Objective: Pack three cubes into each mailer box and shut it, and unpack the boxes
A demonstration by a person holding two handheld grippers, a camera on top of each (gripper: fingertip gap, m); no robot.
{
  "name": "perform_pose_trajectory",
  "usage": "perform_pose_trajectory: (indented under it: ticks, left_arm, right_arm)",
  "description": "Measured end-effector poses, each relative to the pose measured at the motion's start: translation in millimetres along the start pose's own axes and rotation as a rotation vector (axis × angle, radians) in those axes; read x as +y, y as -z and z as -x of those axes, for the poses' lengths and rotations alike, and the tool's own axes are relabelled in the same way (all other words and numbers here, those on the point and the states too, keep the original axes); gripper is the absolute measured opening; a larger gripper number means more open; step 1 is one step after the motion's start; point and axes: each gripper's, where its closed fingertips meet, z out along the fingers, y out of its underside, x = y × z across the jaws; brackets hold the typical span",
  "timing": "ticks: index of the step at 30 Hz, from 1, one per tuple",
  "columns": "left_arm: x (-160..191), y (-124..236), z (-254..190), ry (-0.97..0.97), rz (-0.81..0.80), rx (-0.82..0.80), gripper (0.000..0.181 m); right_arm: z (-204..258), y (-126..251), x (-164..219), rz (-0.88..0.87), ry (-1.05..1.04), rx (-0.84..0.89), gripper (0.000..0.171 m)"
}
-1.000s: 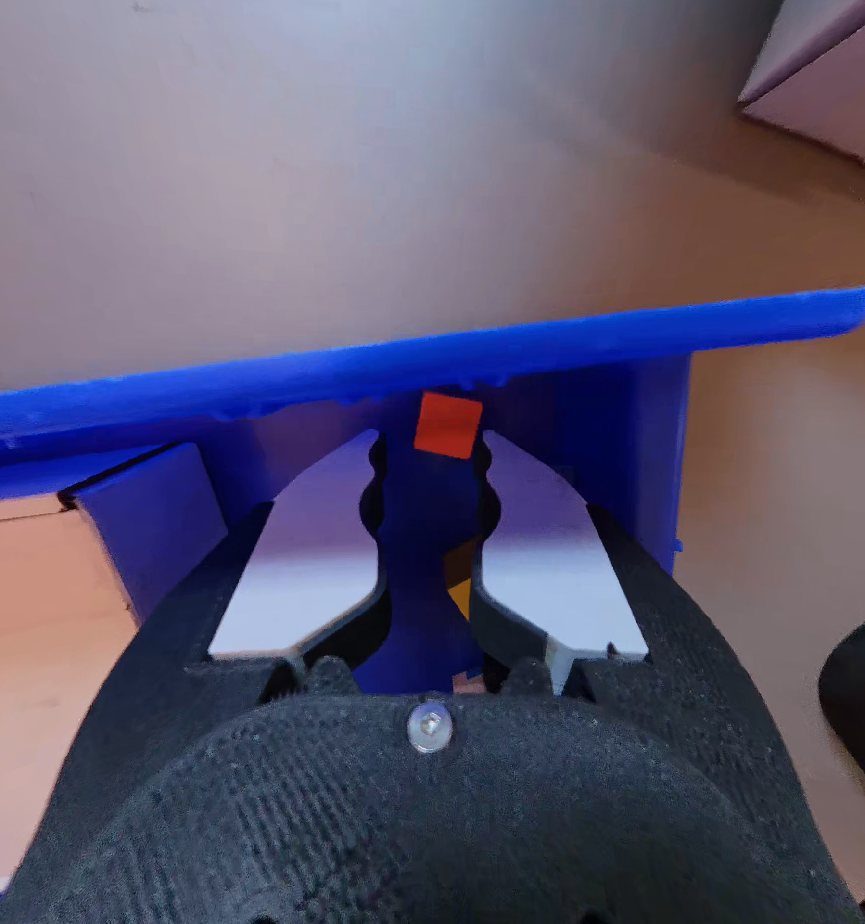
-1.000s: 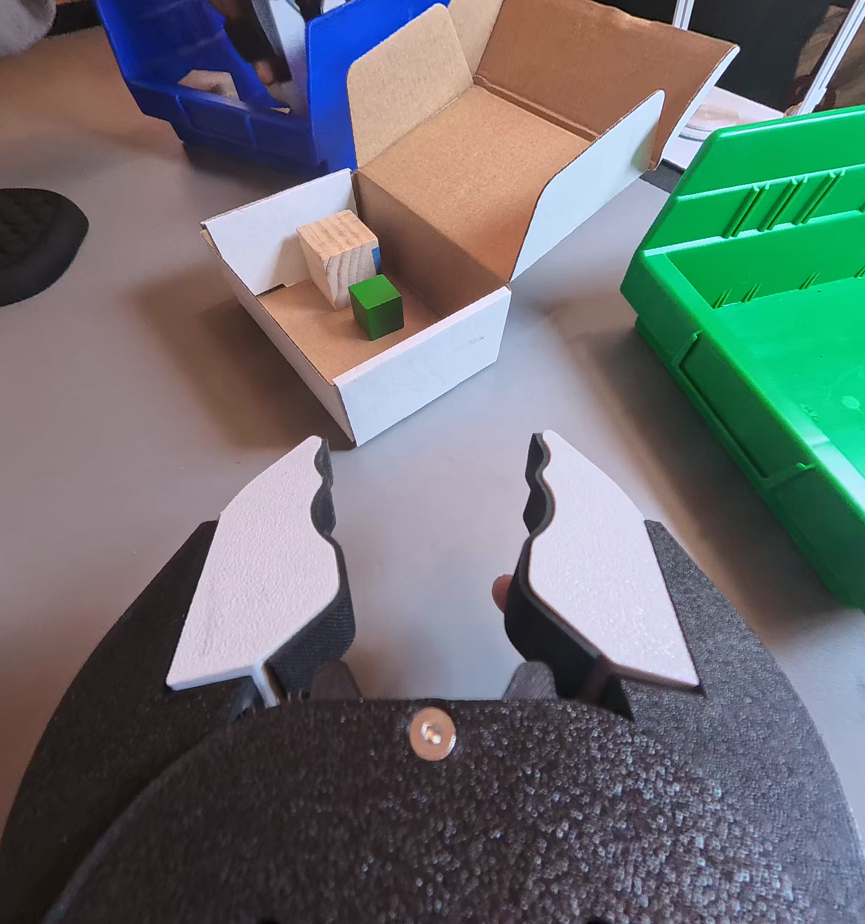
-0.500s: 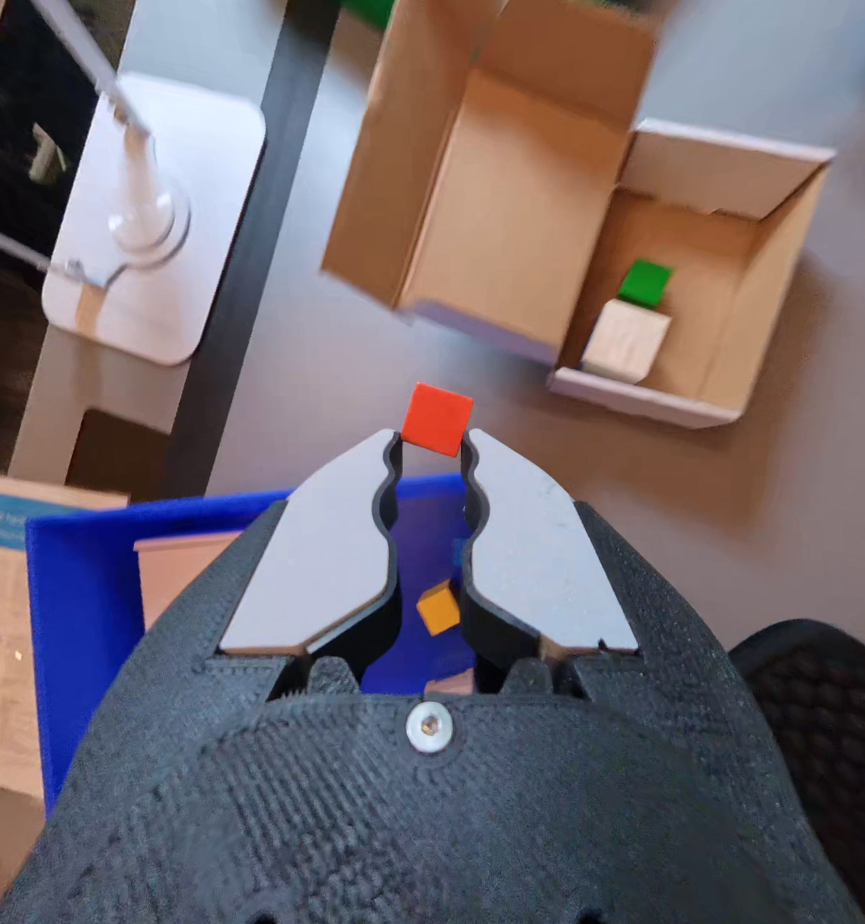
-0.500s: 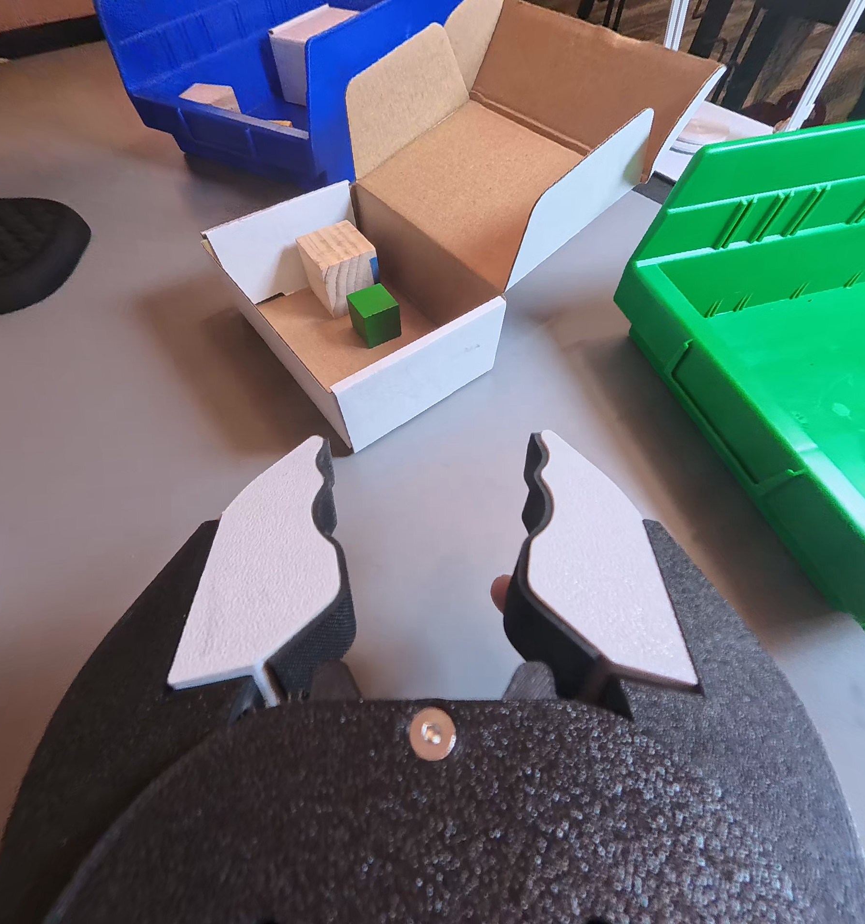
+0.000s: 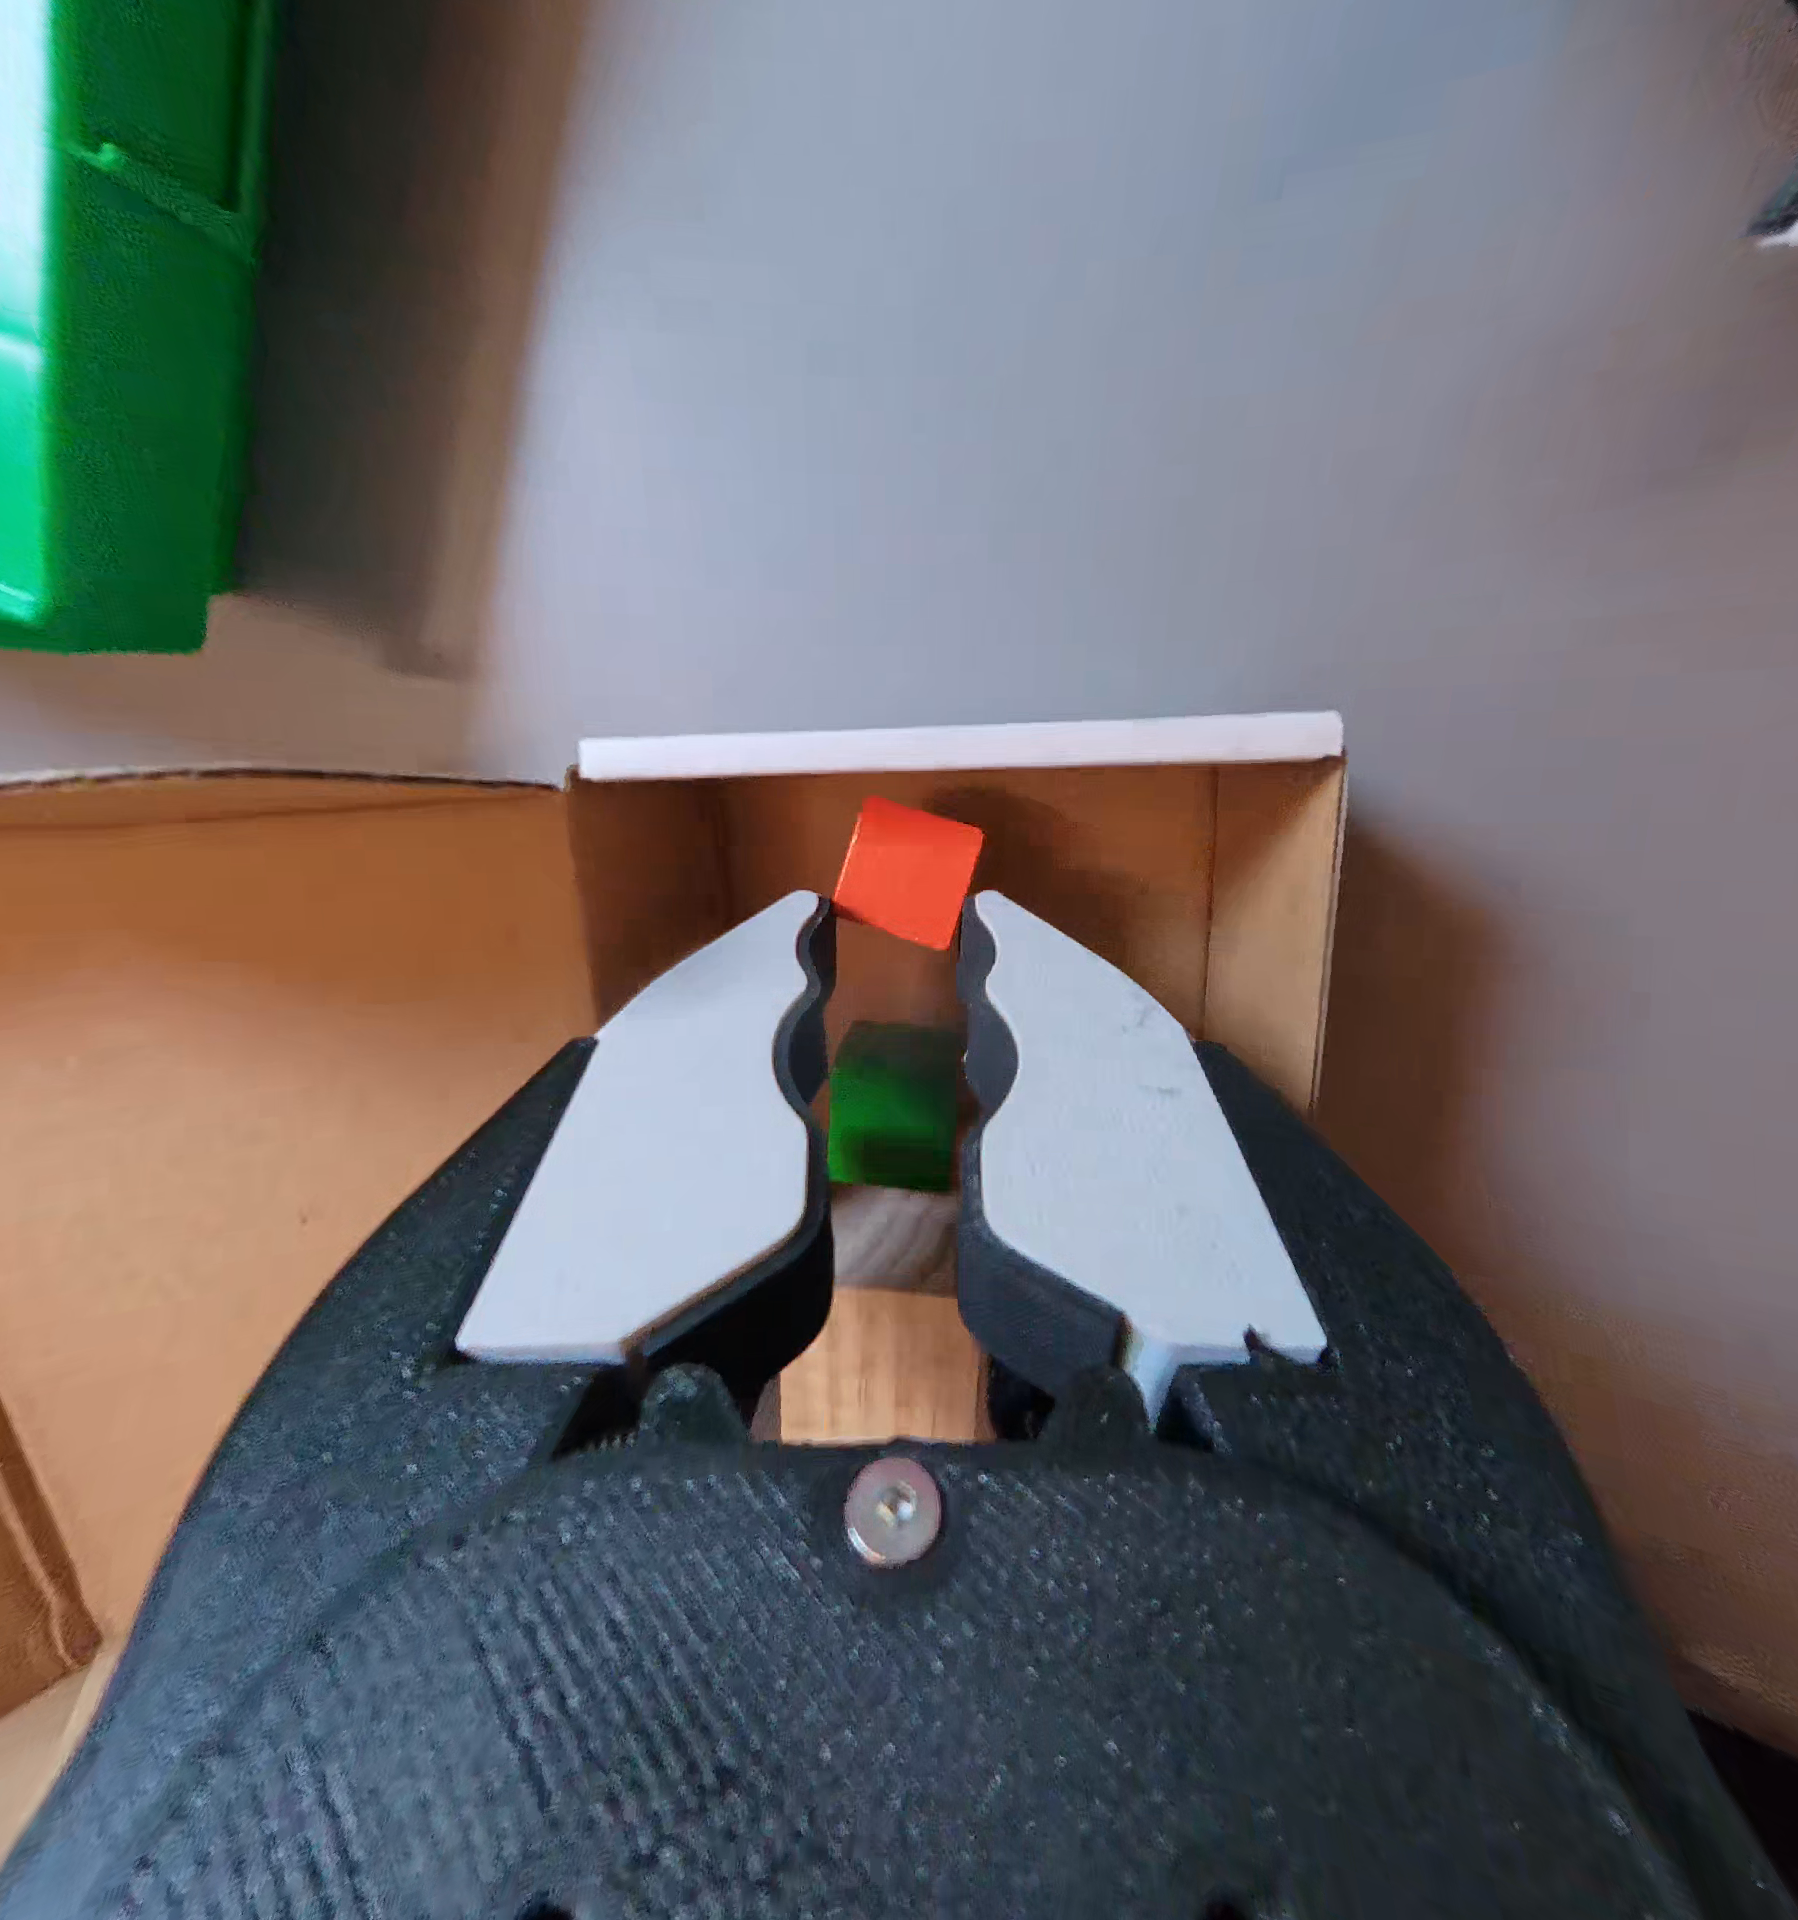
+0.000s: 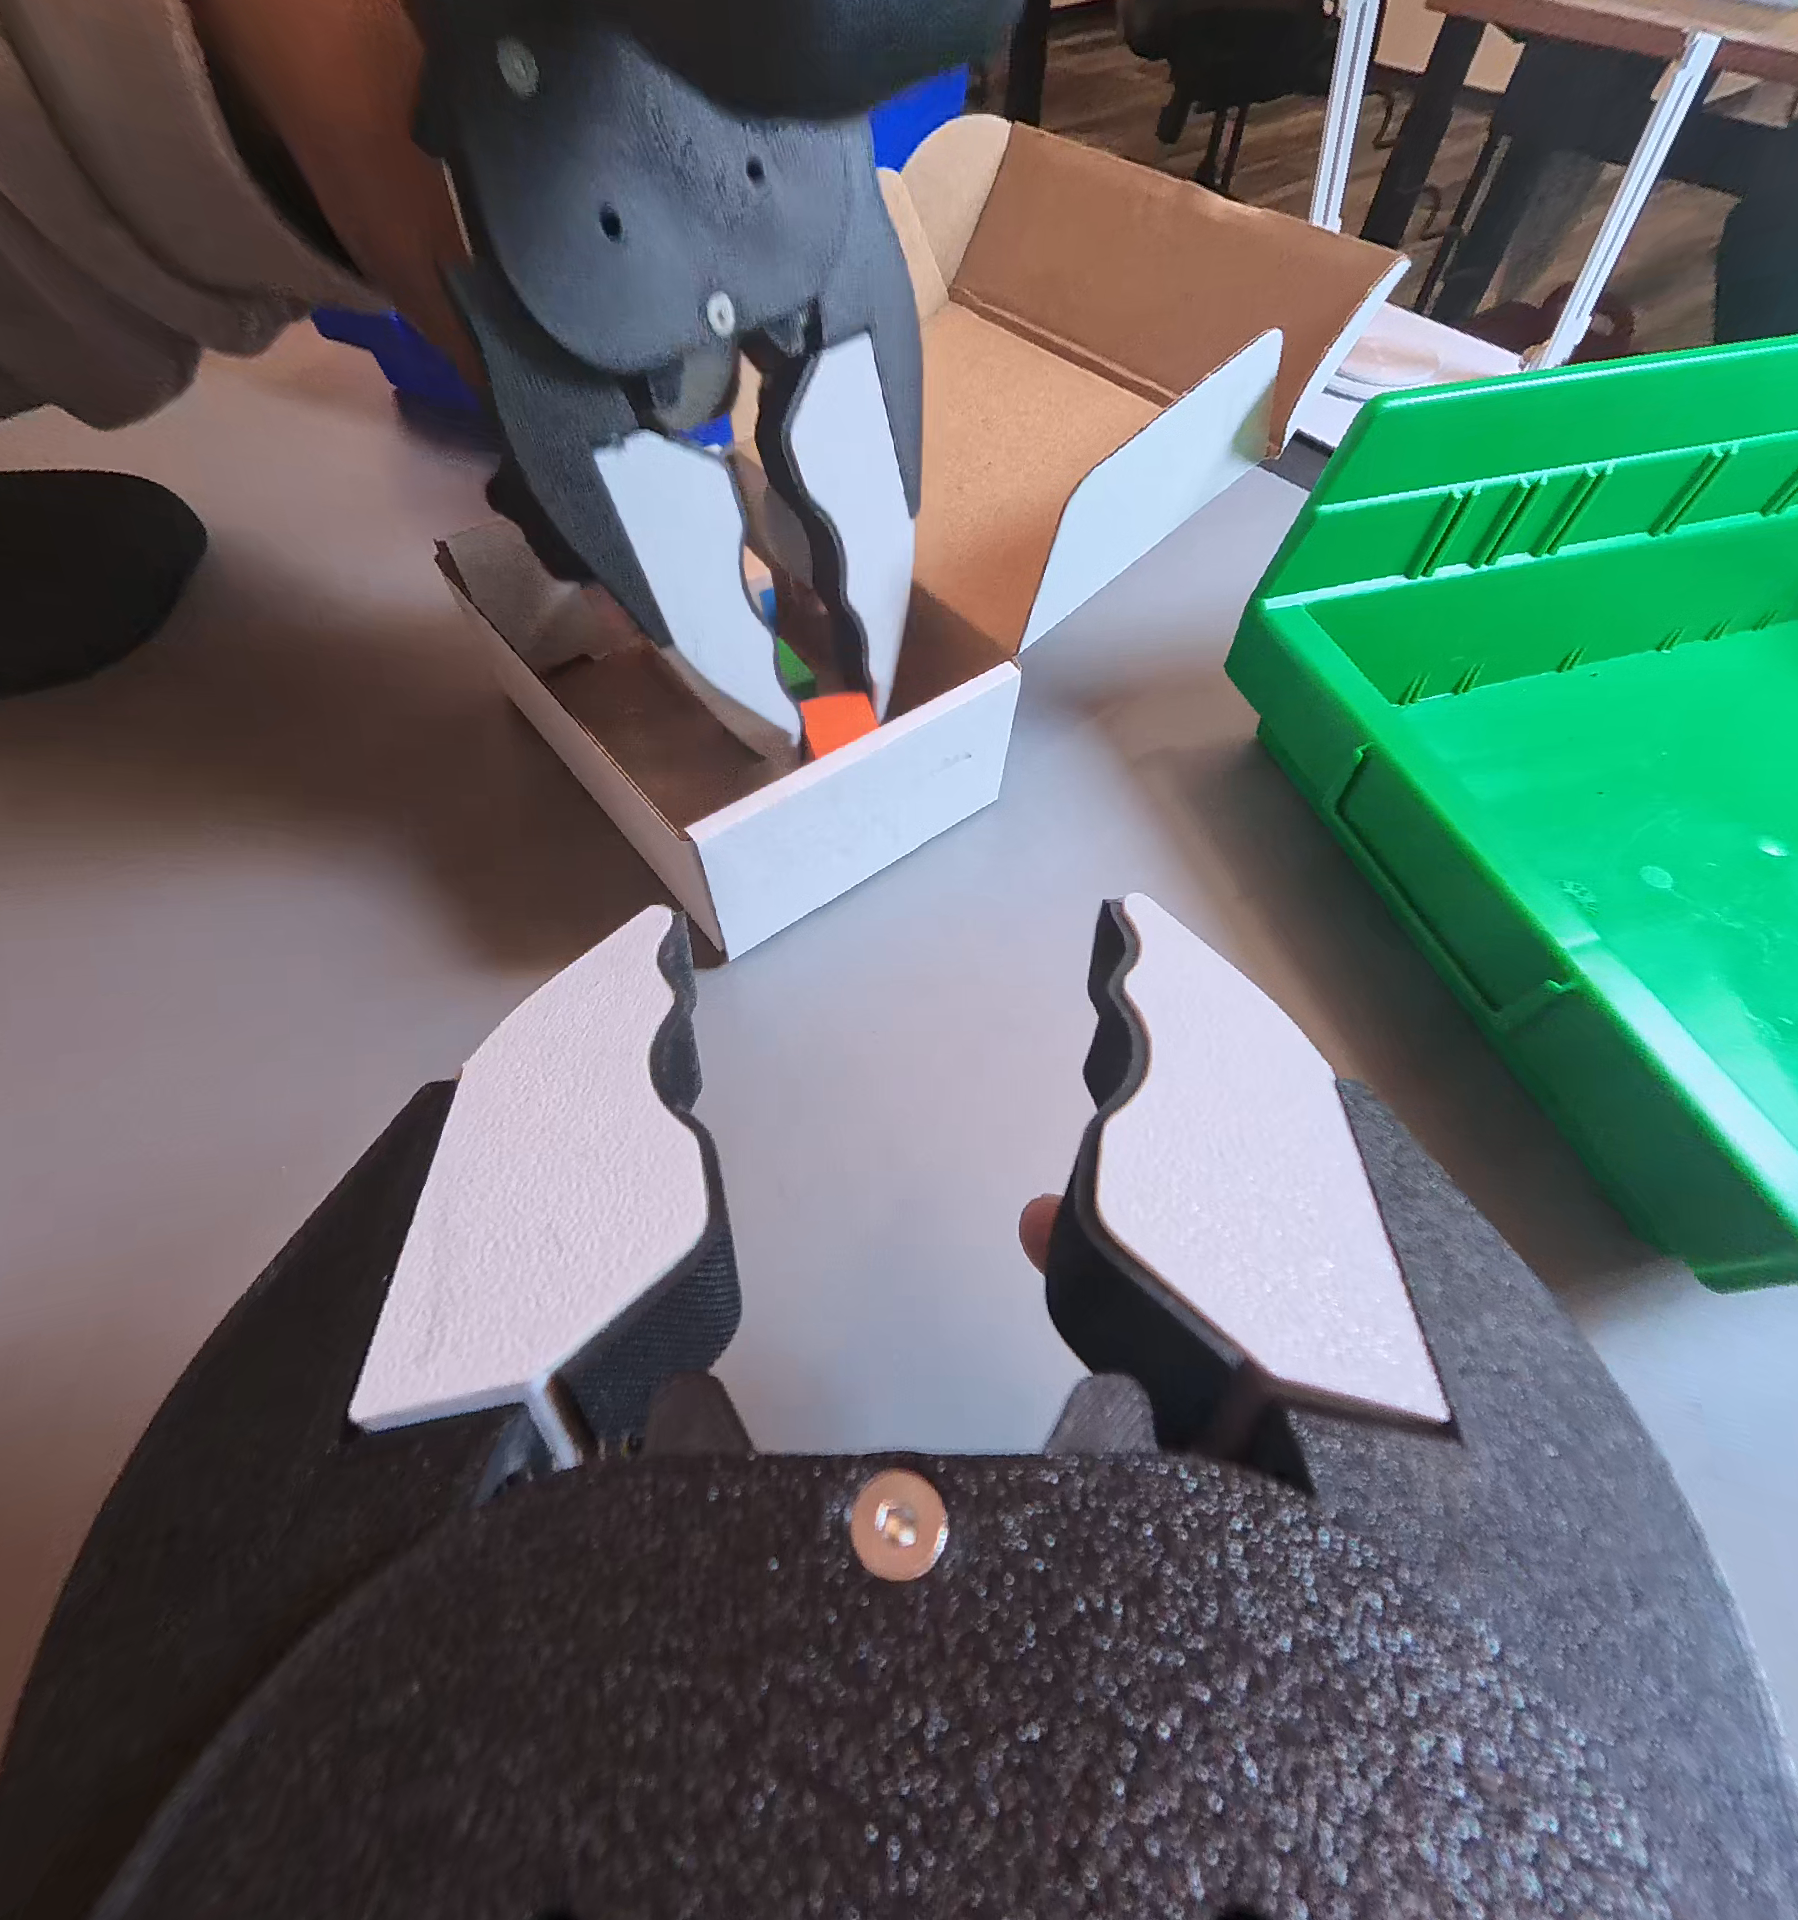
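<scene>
My left gripper [image 5: 895, 909] is shut on an orange cube [image 5: 907, 871] and reaches down into the open white mailer box [image 5: 957, 743]. A green cube [image 5: 890, 1103] and a bare wooden cube [image 5: 893, 1238] lie in the box below the fingers. In the right wrist view the left gripper [image 6: 841, 717] holds the orange cube [image 6: 835, 724] just inside the box's near wall [image 6: 859, 821]; the green cube [image 6: 793, 661] peeks between its fingers. My right gripper [image 6: 893, 925] is open and empty, over the grey table in front of the box.
A green bin [image 6: 1622, 790] stands right of the box; it also shows in the left wrist view [image 5: 84, 322]. The box's lid [image 6: 1113, 343] stands open behind. A blue bin [image 6: 407, 353] is partly hidden behind a person's sleeve [image 6: 95, 208]. A black pad [image 6: 43, 582] lies left. About 12 centimetres separates my left fingertips from my right.
My left gripper has carried the orange cube from the blue bin across to the mailer box and lowered it inside. My right gripper has stayed open in place.
</scene>
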Motion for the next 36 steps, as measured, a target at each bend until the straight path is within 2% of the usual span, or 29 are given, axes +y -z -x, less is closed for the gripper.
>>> perform_pose_trajectory:
  ticks: [6, 12, 16, 21, 25, 29, 31, 33, 36]
  left_arm:
    - [11.8, -14.0, 1.5, -0.072, 0.082, -0.055, 0.023]
    - [8.8, -7.6, -0.2, -0.042, 0.028, -0.05, 0.034]
    - [-1.0, 18.3, 1.0, 0.003, -0.12, -0.066, 0.041]
    - [-3.5, 84.6, 11.5, 0.118, -0.473, -0.167, 0.044]
    - [34.5, 155.1, 44.3, 0.268, -0.777, -0.395, 0.045]
    - [103.6, 204.8, 80.1, 0.606, -1.042, -0.491, 0.043]
    - [137.3, 204.9, 95.5, 0.79, -1.092, -0.477, 0.045]
    - [157.9, 188.9, 104.4, 0.901, -1.045, -0.447, 0.05]
    - [158.3, 161.8, 104.4, 0.941, -0.967, -0.371, 0.057]
  right_arm:
    - [-3.1, 3.7, -0.4, -0.013, -0.011, 0.0, 0.073]
    - [-1.3, 2.2, 1.2, -0.006, -0.011, -0.008, 0.073]
    - [-1.0, 2.7, 0.7, -0.011, -0.003, -0.006, 0.073]
    - [-4.8, 1.0, -1.4, -0.036, -0.019, 0.0, 0.071]
    - [-13.4, -3.6, -8.2, -0.07, -0.034, 0.027, 0.069]
    - [-28.3, -9.7, -31.7, -0.117, -0.041, 0.076, 0.064]
    - [-38.9, -16.8, -45.7, -0.115, -0.045, 0.113, 0.062]
    - [-49.5, -30.3, -57.3, -0.082, -0.045, 0.148, 0.063]
    - [-62.1, -57.1, -71.7, -0.026, -0.052, 0.186, 0.067]
